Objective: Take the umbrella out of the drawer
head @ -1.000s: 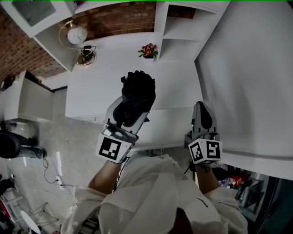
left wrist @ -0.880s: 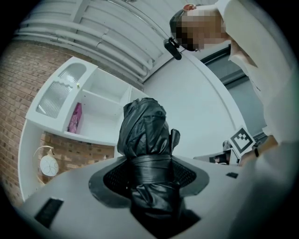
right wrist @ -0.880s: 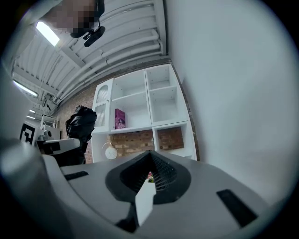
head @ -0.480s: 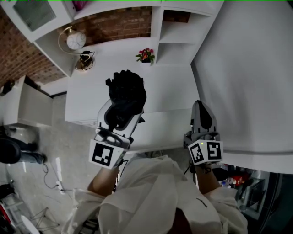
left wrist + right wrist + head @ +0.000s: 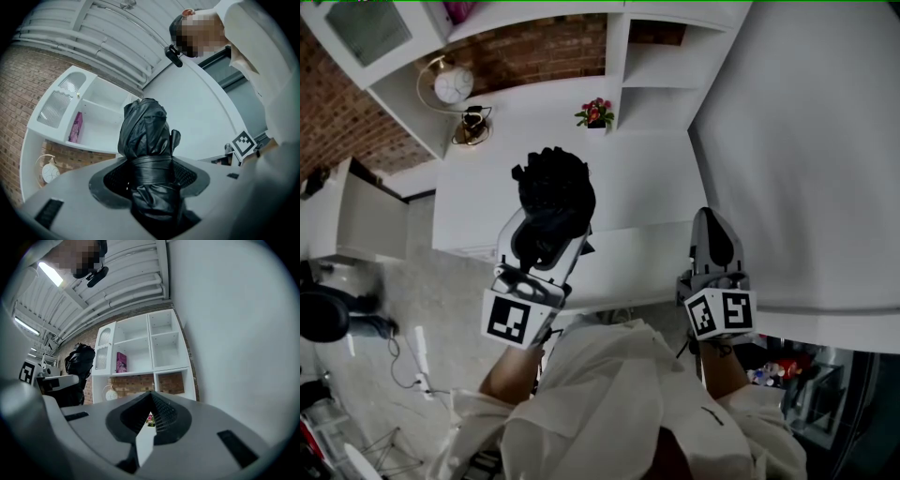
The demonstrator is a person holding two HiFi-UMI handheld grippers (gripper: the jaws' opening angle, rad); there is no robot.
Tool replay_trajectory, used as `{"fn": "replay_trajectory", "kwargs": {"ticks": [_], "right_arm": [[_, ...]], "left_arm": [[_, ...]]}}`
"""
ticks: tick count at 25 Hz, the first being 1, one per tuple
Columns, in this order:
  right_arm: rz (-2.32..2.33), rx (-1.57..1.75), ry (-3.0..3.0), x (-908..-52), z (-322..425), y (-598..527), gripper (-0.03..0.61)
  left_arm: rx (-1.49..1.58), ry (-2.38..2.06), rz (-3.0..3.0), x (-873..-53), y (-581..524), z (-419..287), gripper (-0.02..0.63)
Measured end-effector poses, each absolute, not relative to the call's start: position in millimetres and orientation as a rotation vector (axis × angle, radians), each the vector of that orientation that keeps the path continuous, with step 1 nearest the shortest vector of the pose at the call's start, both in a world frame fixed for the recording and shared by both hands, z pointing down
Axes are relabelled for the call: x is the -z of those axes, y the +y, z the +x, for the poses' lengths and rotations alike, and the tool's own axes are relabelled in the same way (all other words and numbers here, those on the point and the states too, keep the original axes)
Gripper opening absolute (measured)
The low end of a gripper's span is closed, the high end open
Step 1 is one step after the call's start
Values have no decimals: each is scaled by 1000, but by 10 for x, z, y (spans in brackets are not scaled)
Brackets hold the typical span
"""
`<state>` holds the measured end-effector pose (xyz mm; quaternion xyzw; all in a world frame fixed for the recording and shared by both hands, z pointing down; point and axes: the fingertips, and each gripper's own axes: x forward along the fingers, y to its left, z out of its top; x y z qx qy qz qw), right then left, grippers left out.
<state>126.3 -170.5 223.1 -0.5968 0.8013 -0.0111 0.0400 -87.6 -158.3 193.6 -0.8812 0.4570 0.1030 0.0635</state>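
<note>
Left gripper view: folded black umbrella (image 5: 144,136) gripped by left tool (image 5: 150,172); right tool (image 5: 151,422) closed.

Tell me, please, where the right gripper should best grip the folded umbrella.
Probably the bunched upper end of the umbrella, coming from the person's right: it sticks out clear beyond the left gripper, which is shut on the strapped middle.

We count one black umbrella (image 5: 551,187) near the middle of the frame. There are two grippers, the left gripper (image 5: 546,225) and the right gripper (image 5: 713,225). At the upper left we see one round clock (image 5: 453,84), at the top centre one flower pot (image 5: 594,113), and on the shelves one pink book (image 5: 121,362).
</note>
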Motion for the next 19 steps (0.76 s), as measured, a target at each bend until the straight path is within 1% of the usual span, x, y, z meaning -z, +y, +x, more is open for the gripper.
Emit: {"fn": "replay_trajectory", "kwargs": {"ticks": [19], "right_arm": [[-1818, 27, 2471, -2222, 1221, -1723, 17]], "left_arm": [[-308, 1381, -2658, -1935, -1590, -875, 270]]}}
